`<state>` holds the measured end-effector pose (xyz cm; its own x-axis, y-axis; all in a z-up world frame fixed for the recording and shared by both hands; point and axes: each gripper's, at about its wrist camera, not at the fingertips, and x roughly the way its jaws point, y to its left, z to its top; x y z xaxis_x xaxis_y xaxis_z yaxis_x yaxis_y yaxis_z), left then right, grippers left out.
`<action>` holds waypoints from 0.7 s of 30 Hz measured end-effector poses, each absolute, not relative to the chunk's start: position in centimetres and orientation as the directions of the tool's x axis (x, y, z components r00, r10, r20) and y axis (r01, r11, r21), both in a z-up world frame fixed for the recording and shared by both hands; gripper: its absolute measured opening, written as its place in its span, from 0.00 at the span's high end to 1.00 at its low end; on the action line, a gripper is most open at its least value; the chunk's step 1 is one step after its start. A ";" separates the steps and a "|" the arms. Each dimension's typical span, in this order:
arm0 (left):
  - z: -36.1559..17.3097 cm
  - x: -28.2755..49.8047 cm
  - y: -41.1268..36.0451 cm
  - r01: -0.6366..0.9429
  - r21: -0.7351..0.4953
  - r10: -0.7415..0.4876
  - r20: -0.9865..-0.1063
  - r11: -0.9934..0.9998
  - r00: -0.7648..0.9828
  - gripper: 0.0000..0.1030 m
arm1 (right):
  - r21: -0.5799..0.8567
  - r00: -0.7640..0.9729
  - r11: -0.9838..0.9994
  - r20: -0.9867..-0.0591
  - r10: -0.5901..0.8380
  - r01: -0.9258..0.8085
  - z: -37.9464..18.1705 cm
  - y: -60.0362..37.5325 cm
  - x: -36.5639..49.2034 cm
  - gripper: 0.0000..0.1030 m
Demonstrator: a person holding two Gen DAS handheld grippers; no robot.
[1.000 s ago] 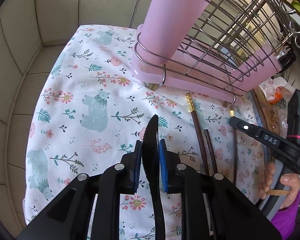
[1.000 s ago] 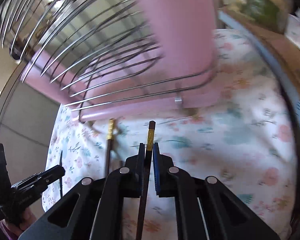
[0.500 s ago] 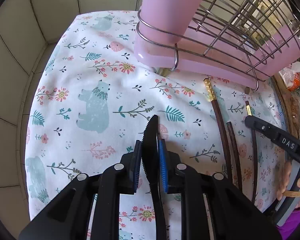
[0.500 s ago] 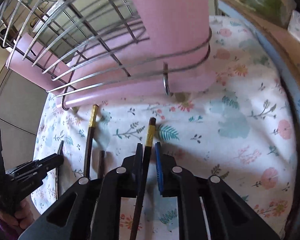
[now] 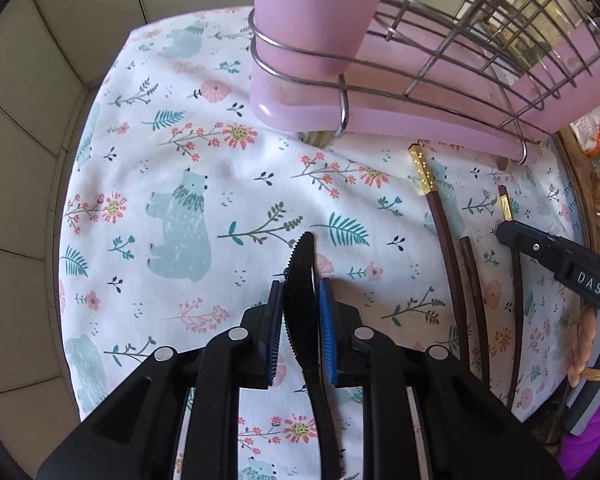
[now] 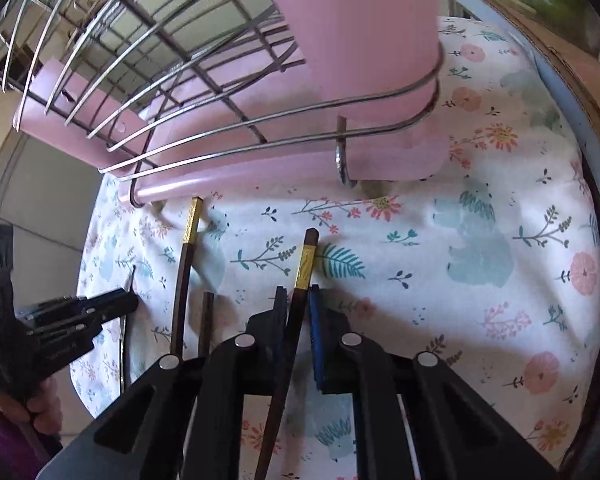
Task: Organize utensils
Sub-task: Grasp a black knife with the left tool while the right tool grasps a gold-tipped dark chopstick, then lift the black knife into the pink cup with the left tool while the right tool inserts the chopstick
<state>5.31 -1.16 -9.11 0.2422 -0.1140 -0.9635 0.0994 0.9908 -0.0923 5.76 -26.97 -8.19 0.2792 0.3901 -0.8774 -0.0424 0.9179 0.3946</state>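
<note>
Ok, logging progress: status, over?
Left gripper shut on black knife. Right gripper just closing around chopstick. Pink holder ahead, unobstructed.

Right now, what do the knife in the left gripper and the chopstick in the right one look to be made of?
Knife: matte black all over with a moulded serrated edge, so probably plastic, though coated metal is possible. Chopstick: dark brown, smooth, faintly glossy shaft, likely lacquered wood or resin; the gold band near its end looks like shiny patterned foil or metal.
</note>
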 end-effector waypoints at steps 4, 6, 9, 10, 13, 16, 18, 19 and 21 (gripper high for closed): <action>-8.5 3.8 -0.9 0.085 -0.134 -0.153 -0.945 0.987 0.288 0.84 | 0.420 0.334 0.907 -0.850 0.408 -0.037 -7.4 -27.6 4.8 0.92; -7.8 2.9 -0.7 0.078 -0.149 -0.166 -0.935 0.986 0.313 0.84 | 0.434 0.366 0.900 -0.831 0.418 -0.042 -6.6 -28.2 4.3 0.92; -6.2 1.8 -0.1 0.075 -0.175 -0.190 -0.911 0.982 0.367 0.84 | 0.453 0.430 0.890 -0.794 0.430 -0.052 -4.9 -28.8 3.1 0.93; -5.6 1.4 0.0 0.075 -0.186 -0.201 -0.899 0.980 0.389 0.84 | 0.454 0.444 0.889 -0.786 0.429 -0.056 -4.3 -29.0 2.9 0.94; -3.4 0.2 0.6 0.080 -0.203 -0.217 -0.860 0.976 0.461 0.84 | 0.452 0.503 0.889 -0.752 0.425 -0.075 -2.5 -29.2 1.7 0.94; -1.4 -0.9 1.2 0.094 -0.224 -0.239 -0.810 0.970 0.535 0.84 | 0.427 0.573 0.899 -0.715 0.401 -0.098 -0.5 -29.3 0.3 0.94; 0.1 -1.6 1.6 0.106 -0.239 -0.254 -0.769 0.965 0.586 0.84 | 0.417 0.622 0.902 -0.679 0.390 -0.111 1.1 -29.7 -0.4 0.94; 0.9 -1.8 1.8 0.108 -0.241 -0.255 -0.749 0.965 0.612 0.84 | 0.420 0.640 0.900 -0.662 0.390 -0.114 1.8 -29.9 -0.6 0.94; 2.2 -2.1 1.7 0.108 -0.248 -0.257 -0.708 0.963 0.658 0.84 | 0.429 0.675 0.895 -0.626 0.390 -0.119 3.1 -30.2 -1.0 0.94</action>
